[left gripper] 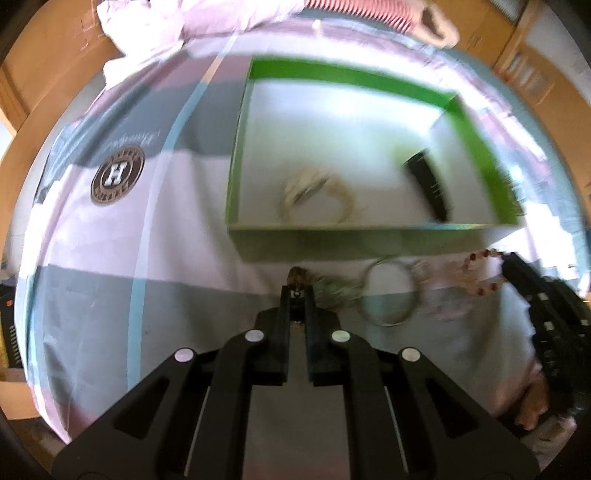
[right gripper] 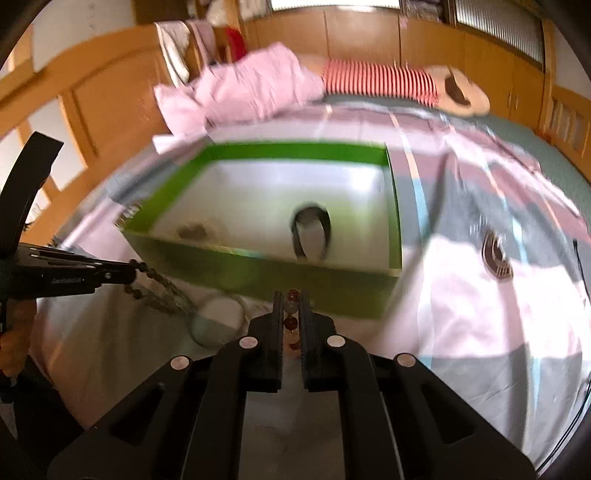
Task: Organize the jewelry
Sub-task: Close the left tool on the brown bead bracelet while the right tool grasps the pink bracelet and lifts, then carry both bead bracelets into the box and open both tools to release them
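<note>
A green box (left gripper: pixel 354 242) with a white floor lies on the bed; it also shows in the right wrist view (right gripper: pixel 266 273). Inside lie a pale bracelet (left gripper: pixel 317 197) and a black band (left gripper: pixel 430 186), also seen from the right (right gripper: pixel 312 232). My left gripper (left gripper: pixel 297 291) is shut on a dark beaded chain (left gripper: pixel 332 290) just in front of the box; the chain trails to a thin metal hoop (left gripper: pixel 389 293). My right gripper (right gripper: pixel 290 304) is shut on a red and white bead bracelet (right gripper: pixel 291 314), held before the box's near wall.
The bed is covered by a pink, grey and white sheet (left gripper: pixel 110 258) with a round brown logo (left gripper: pixel 117 174). A pink quilt (right gripper: pixel 243 88) and striped plush (right gripper: pixel 384 83) lie at the far end. Wooden cabinets (right gripper: pixel 369 33) stand behind.
</note>
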`<state>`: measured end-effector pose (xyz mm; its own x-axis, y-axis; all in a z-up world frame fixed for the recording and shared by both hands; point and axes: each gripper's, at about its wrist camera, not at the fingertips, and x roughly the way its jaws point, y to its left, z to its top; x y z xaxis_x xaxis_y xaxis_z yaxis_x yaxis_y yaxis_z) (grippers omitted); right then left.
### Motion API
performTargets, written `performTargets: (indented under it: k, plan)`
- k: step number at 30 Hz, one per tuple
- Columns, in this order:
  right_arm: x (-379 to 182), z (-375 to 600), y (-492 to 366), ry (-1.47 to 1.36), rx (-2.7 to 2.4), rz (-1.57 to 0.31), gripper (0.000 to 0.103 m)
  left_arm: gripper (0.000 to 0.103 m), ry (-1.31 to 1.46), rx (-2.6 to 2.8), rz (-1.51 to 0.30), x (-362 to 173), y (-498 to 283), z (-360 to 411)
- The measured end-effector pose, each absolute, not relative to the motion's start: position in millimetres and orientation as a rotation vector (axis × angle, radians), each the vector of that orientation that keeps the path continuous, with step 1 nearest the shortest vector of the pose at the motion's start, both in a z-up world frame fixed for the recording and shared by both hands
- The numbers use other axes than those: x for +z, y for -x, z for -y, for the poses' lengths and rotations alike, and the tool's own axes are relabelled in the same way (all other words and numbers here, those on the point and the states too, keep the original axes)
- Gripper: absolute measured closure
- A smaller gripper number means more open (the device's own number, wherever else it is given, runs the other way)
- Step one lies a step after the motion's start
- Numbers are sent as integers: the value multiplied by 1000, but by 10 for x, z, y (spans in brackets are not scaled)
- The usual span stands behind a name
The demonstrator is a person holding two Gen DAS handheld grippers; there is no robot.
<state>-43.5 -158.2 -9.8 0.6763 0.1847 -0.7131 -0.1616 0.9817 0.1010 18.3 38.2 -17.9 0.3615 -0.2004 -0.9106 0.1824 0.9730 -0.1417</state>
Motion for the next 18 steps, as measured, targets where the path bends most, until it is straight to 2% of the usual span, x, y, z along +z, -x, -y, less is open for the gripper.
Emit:
performTargets:
  k: [5,18]
  plan:
    - [115,1561,480,-54,244,-747,95,96,80,-339,-1098,104,-100,-416]
    - [17,1589,473,-68,241,-782,95,96,123,-423,-1041,204,-58,-443]
